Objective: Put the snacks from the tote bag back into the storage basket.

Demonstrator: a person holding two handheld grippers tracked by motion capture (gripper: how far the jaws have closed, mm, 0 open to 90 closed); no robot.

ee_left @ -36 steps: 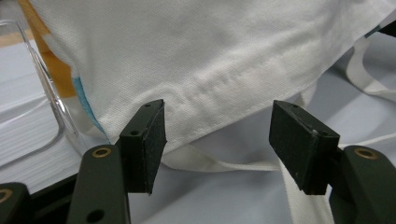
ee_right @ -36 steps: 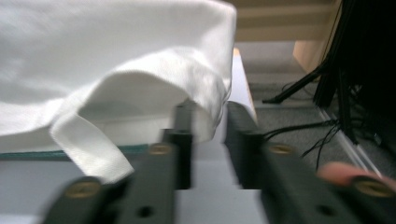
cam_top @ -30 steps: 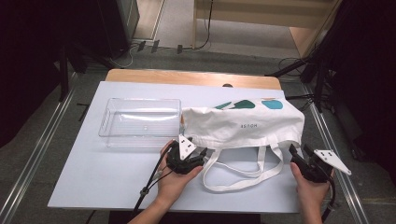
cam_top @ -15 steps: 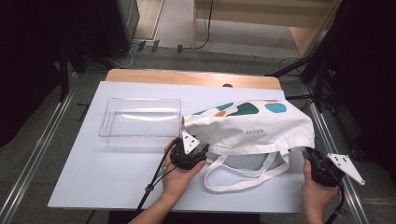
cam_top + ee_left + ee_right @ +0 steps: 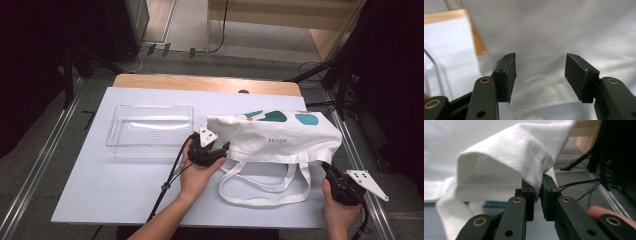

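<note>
Two grippers work on one white table [image 5: 125,190], which is the largest thing here, and its far edge of bare wood [image 5: 200,82] shows behind the white surface. On the right half of the table lies the white tote bag [image 5: 280,137], with green and blue shapes printed near its far side and its two looped handles [image 5: 260,187] spread on the table toward the person. Left of the bag, very near to its left corner, stands a clear plastic tray [image 5: 150,131]; it lies close beside the left hand and narrows the free space on that side. The left gripper [image 5: 220,149] is at the bag's left edge, its jaws apart with the white cloth between them, but the pads [image 5: 510,75] do not press on it; these jaws have just been closing a little. The right gripper [image 5: 537,192] is at the bag's right corner near the table's right edge, and its jaws, which have just been closing, are together, clamped on a fold of the bag's cloth. Beyond that edge, dark cables [image 5: 584,182] lie on the floor.
</note>
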